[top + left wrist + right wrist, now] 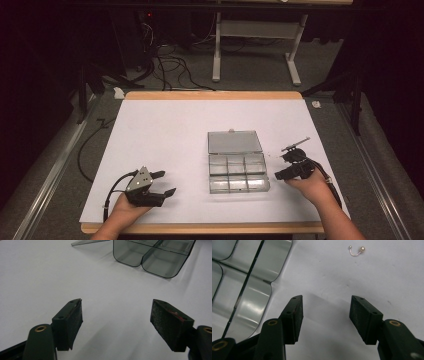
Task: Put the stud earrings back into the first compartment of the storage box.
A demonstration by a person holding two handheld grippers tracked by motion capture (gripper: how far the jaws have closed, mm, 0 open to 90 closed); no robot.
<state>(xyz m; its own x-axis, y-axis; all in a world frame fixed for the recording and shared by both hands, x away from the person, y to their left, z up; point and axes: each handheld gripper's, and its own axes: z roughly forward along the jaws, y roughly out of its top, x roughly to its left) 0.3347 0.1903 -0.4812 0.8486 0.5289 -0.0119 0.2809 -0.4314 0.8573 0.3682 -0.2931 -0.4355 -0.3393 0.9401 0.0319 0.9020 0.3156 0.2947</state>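
Right claw [325,315]: jaws spread apart, nothing between the pads, bare white table [362,277] beneath them. In the high view the right claw [292,167] sits at the right end of the box, held low over the table by the person's right hand [312,185], its cable trailing back along the forearm.

Ahead of the right claw, well apart from the pads, a small earring [356,251] lies on the table: a thin curved wire with a bead at each end, the larger one pearl-like. Nothing stands between the jaws and it. In the high view it is too small to make out.

To the left in the right gripper view, just beside the left jaw, is the clear plastic box [244,285], compartments with rounded corners and dark dividers. In the high view the box [237,172] lies mid-table, six compartments in two rows, its lid [234,142] folded open flat on the far side. The compartments look empty as far as can be told.

Left claw [116,322]: also released, jaws wide, only table between the pads. It rests near the front left of the table in the left hand [125,212], well apart from the box, whose near corner [152,260] shows ahead of it.

Beyond the table: grey floor, loose cables [170,67], a white stand frame [255,45].
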